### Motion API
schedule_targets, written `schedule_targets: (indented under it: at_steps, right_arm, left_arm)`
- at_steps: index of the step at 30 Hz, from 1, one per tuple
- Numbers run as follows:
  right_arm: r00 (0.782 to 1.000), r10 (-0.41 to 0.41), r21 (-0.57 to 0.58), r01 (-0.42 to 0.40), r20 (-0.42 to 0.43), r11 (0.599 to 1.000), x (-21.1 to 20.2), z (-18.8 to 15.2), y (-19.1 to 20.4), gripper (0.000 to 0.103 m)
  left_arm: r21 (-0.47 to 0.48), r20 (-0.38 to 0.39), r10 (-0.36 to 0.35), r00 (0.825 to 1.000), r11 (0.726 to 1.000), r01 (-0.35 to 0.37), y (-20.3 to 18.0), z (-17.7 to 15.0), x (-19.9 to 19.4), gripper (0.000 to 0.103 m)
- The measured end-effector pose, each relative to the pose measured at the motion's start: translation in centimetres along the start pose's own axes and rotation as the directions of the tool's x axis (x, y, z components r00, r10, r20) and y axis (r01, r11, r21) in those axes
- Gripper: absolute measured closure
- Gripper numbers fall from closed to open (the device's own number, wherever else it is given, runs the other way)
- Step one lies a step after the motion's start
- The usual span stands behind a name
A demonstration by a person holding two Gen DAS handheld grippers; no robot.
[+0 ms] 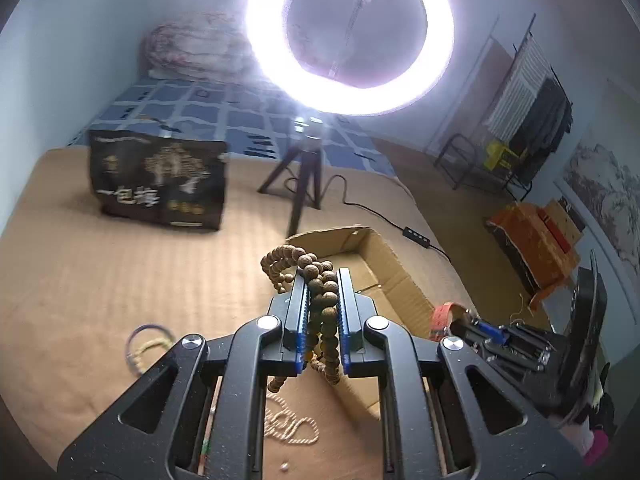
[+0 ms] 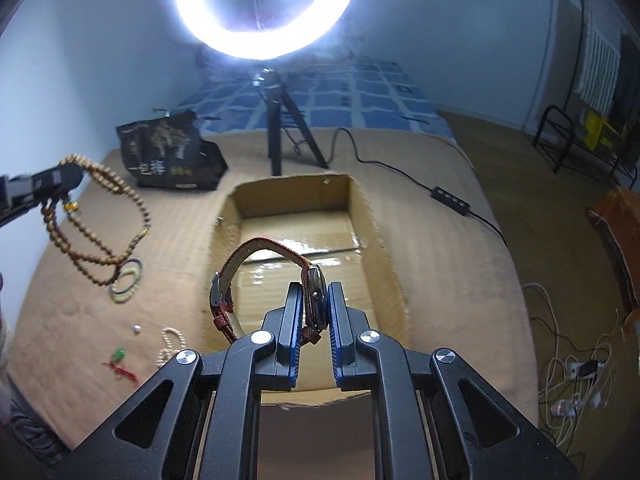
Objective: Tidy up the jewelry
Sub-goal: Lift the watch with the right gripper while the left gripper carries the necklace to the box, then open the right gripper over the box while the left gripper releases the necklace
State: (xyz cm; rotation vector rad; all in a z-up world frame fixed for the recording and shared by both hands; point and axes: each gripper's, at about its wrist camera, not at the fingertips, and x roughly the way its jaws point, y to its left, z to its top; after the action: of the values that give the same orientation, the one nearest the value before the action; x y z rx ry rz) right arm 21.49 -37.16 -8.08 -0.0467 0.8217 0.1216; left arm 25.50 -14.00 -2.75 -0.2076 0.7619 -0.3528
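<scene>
Over on the left side, the left gripper (image 1: 323, 280) has its jaws clamped on the wooden bead string (image 1: 316, 280), and the beads run right down the slot between the two blue-lined pads, with loops bulging out above the tips and a tail dangling below. From the right wrist view that same left gripper (image 2: 60, 178) is held up in the air, the wooden bead string (image 2: 96, 236) hanging from it in long loops above the tan blanket (image 2: 120, 312). Beneath the lowest loop lie thin bangles (image 2: 128, 280) on the blanket, and nearer the camera a small pearl (image 2: 137, 329), a pale bead bracelet (image 2: 170, 344) and a red-and-green charm (image 2: 118, 362).

Moving to the middle: the open cardboard box (image 2: 376, 248) sits on the blanket, tripod and ring light (image 2: 266, 8) behind it, a dark printed bag (image 2: 172, 156) off to the left. The right gripper (image 2: 315, 286) is poised above the box, jaws squeezing the watch (image 2: 316, 300) by its case, edge-on between the pads. The red woven strap (image 2: 256, 248) arches up and out to the left, buckle end hanging free.
</scene>
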Motion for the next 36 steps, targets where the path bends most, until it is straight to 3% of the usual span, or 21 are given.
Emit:
schedule_targets:
  at_steps: [16, 21, 32, 36]
  right_arm:
    - [0.996, -0.031, 0.019, 0.033, -0.085, 0.999, 3.6, -0.9, -2.0, 0.092]
    - [0.993, -0.047, 0.018, 0.049, -0.105, 0.999, 4.5, -1.3, -2.5, 0.092]
    - [0.987, -0.064, 0.039, 0.07, -0.146, 0.997, 6.1, -2.0, -3.5, 0.092]
    - [0.985, -0.074, 0.052, 0.083, -0.154, 0.995, 6.4, -2.0, -3.6, 0.088]
  left_arm:
    - [0.054, -0.102, -0.023, 0.994, 0.998, 0.029, -4.4, 0.0, 10.4, 0.092]
    - [0.07, -0.147, -0.097, 0.984, 0.992, 0.109, -4.3, -0.5, 12.4, 0.092]
    - [0.134, -0.197, -0.02, 0.98, 0.99, 0.047, -3.6, -1.4, 14.5, 0.092]
    - [0.132, -0.191, -0.012, 0.982, 0.991, 0.038, -3.2, -1.6, 14.3, 0.082]
